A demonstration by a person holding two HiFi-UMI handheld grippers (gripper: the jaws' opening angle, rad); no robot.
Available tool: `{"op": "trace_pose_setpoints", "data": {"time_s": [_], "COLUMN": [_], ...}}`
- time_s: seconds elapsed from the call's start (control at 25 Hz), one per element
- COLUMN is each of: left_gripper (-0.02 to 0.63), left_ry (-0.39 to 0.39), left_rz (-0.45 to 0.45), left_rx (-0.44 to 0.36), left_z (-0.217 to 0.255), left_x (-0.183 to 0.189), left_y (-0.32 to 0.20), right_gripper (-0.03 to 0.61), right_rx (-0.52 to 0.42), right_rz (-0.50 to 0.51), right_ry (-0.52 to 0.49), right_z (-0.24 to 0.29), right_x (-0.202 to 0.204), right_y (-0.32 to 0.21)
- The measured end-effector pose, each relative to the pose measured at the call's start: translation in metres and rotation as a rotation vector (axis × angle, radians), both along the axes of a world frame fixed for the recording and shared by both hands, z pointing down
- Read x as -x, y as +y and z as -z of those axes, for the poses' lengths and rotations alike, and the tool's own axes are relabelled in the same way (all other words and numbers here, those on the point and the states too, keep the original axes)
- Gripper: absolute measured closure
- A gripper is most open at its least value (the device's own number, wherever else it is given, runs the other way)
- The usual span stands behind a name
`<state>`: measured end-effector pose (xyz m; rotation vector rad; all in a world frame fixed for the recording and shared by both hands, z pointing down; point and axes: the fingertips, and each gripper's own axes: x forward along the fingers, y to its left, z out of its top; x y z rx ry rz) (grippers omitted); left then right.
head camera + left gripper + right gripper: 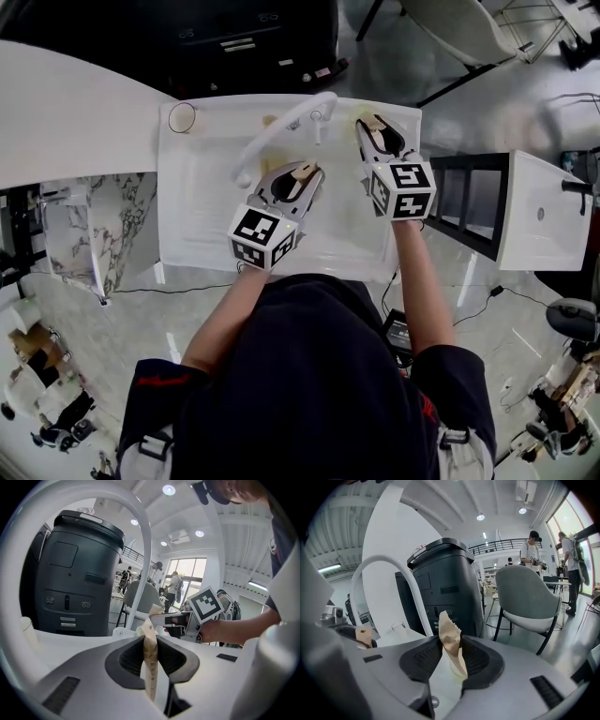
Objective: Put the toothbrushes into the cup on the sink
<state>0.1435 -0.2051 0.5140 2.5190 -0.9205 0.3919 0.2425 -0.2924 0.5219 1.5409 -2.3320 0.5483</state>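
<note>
I hold a gripper in each hand over a white sink (202, 216). My left gripper (298, 174) pinches a toothbrush (150, 667) in tan paper wrap, edge-on between the pads. My right gripper (375, 129) pinches a second toothbrush (451, 641) the same way, its wrapper tip poking up. Both grips look firm, likely so nothing slips in carrying. The cup (182, 117), clear glass, stands at the sink's far left corner, past the arched faucet (272, 141), apart from both grippers.
</note>
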Motion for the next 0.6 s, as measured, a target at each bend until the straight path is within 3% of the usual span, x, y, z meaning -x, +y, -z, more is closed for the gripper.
{"op": "trace_pose_setpoints", "data": {"time_s": [0.6], "left_gripper": [0.545], "left_ry": [0.020], "left_rz": [-0.035], "left_rx": [-0.027], "left_z": [0.017], "left_x": [0.005], "left_y": [0.018], "right_gripper": [0.454], "right_rx": [-0.040], "right_rz": [-0.003], "right_ry": [0.016], "right_z": [0.027], "right_x": [0.009], "right_y": [0.021]}}
